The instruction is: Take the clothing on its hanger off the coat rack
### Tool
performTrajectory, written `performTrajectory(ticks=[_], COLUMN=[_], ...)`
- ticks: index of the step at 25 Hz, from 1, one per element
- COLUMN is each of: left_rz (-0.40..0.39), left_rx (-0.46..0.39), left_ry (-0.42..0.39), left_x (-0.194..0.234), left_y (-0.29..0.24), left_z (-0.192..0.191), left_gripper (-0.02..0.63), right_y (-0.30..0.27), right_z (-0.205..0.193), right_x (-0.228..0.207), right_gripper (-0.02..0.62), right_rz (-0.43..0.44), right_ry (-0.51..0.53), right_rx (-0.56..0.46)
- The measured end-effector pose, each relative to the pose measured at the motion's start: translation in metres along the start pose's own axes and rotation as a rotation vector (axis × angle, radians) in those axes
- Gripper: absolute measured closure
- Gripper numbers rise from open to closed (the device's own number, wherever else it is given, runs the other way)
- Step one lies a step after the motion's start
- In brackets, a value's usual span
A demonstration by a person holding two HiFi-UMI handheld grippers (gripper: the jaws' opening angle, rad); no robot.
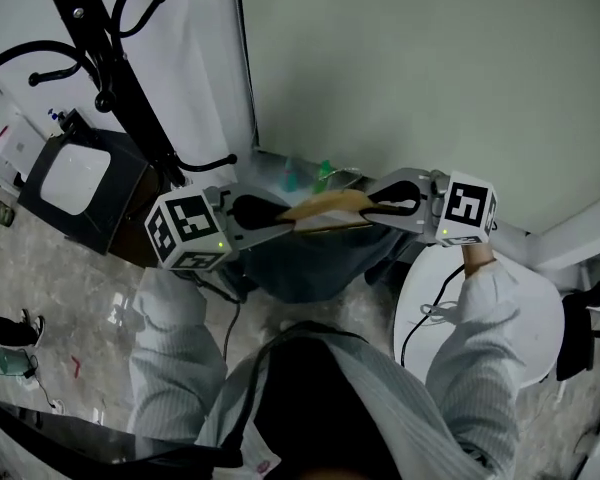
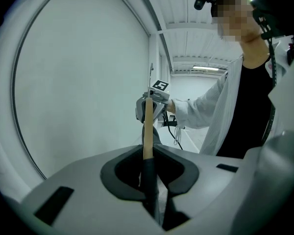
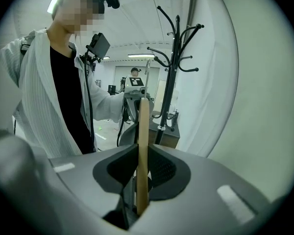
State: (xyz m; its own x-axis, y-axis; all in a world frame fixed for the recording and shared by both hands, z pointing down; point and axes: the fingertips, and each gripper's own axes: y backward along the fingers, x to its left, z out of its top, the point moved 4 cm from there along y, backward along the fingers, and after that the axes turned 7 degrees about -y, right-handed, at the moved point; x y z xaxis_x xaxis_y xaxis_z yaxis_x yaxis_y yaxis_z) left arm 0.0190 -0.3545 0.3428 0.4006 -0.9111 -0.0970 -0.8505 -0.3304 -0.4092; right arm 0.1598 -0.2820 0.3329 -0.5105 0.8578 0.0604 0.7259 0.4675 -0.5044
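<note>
A wooden hanger (image 1: 325, 208) with a dark garment (image 1: 310, 260) draped under it hangs level in the air between my two grippers. My left gripper (image 1: 280, 220) is shut on the hanger's left end, and my right gripper (image 1: 372, 206) is shut on its right end. In the left gripper view the wooden bar (image 2: 147, 126) and dark cloth (image 2: 150, 180) run out from between the jaws of the left gripper (image 2: 149, 155). The right gripper (image 3: 142, 155) likewise pinches the bar (image 3: 143, 141). The black coat rack (image 1: 110, 63) stands to the upper left, apart from the hanger.
A black box with a white top (image 1: 75, 180) sits at the foot of the rack. A round white table (image 1: 525, 318) is by my right arm. A pale wall (image 1: 430, 58) lies ahead. In the right gripper view the coat rack (image 3: 174, 72) stands behind the left gripper.
</note>
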Motion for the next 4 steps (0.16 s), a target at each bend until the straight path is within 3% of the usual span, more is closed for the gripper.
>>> performTrajectory(ticks=[4], left_rz=[-0.032], left_rx=[0.014], left_ry=[0.0], left_x=[0.0005], left_y=[-0.0085], left_z=[-0.0038], left_gripper=[0.543], right_y=[0.0009], right_z=[-0.0123], right_x=[0.0024], right_gripper=[0.535], right_rz=[-0.021], right_ry=[-0.032], right_rx=[0.005])
